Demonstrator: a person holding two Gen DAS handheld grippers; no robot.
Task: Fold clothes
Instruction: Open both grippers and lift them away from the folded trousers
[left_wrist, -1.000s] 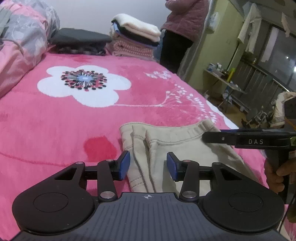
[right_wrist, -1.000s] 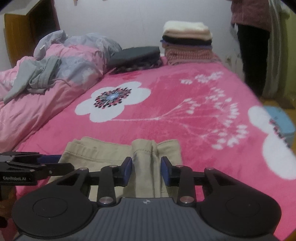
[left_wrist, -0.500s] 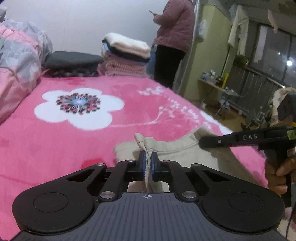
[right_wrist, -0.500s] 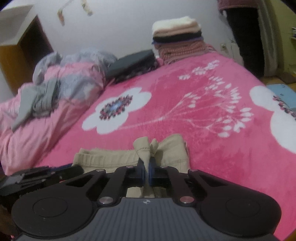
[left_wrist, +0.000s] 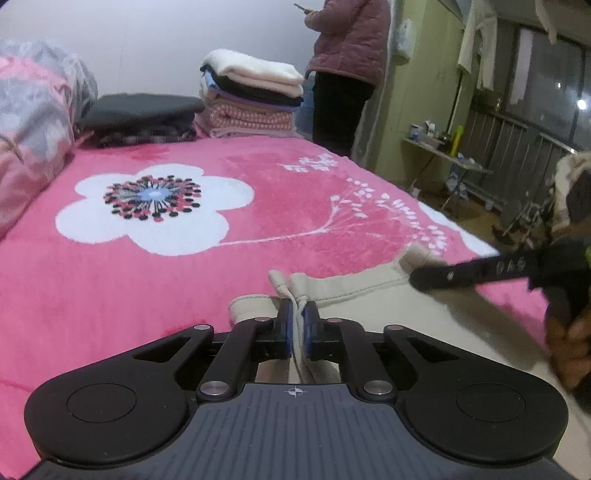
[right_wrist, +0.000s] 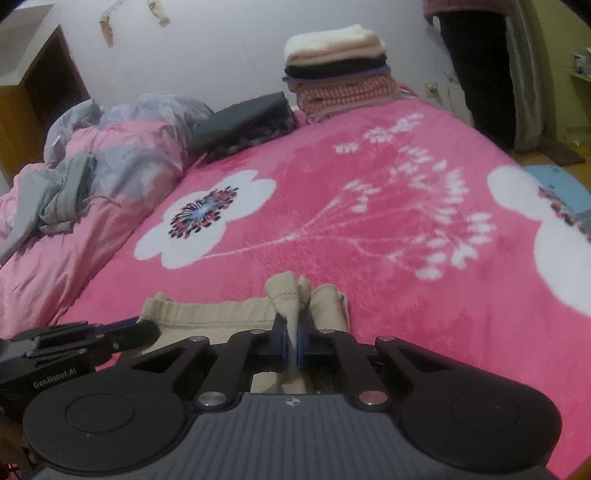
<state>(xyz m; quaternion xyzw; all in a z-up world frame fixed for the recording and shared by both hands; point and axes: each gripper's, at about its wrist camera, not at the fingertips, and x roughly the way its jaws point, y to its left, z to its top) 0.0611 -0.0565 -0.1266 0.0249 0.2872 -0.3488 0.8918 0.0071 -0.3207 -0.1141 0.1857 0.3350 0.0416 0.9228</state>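
Left wrist view: the left gripper is clamped on a bunched fold of the beige trousers, which lie on the pink floral blanket. Only here: a person standing beyond the bed, and a hand.

Right wrist view: the right gripper pinches the trousers' other bunched edge. Only here: a crumpled grey garment on the quilt.

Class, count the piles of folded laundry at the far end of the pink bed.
2. A tall stack topped with a white item stands at the far end near the wall; a low dark stack lies left of it, beside the rumpled quilt.
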